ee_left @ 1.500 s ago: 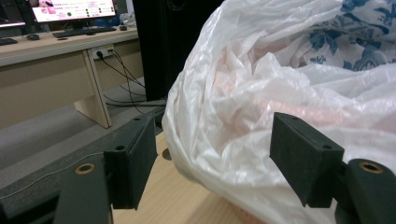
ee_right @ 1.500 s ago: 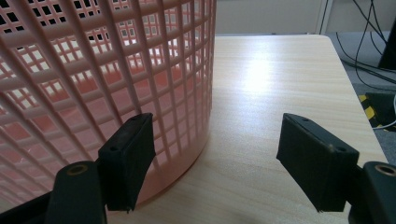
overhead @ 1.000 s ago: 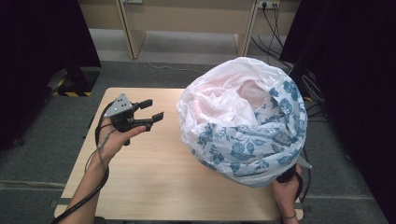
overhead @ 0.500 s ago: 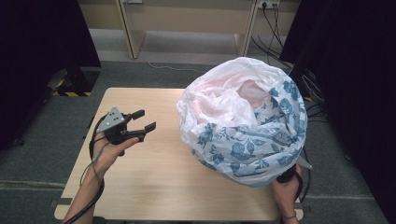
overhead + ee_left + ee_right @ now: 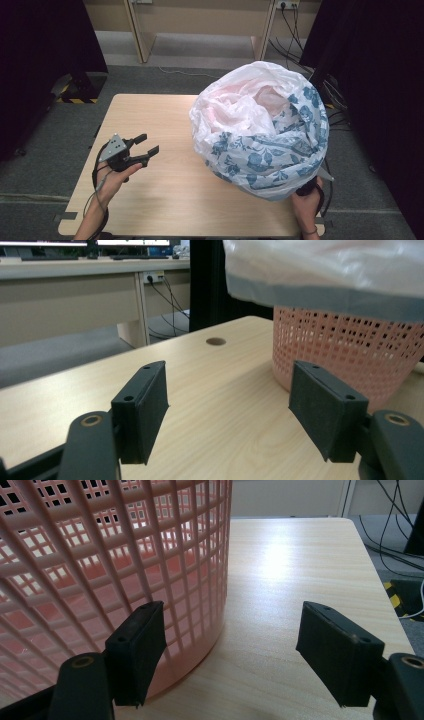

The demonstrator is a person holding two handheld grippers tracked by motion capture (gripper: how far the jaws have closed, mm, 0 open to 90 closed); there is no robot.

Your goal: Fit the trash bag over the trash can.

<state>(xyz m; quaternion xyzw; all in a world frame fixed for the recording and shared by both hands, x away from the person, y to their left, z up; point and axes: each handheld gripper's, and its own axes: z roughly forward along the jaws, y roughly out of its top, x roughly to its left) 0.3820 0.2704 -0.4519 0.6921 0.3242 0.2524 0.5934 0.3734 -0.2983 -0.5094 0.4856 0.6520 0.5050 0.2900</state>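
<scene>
On the table (image 5: 165,200), both hand-held grippers (image 5: 144,146) (image 5: 230,655) gape empty beside the bag-lined pink basket (image 5: 350,350).

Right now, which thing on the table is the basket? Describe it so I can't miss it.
Start at the wooden table; on its right half sits a big bulging mound. Under the white plastic bag with the blue flower print stands the basket, pink plastic with a square mesh wall. Nothing else on the table is pink or latticed.
</scene>
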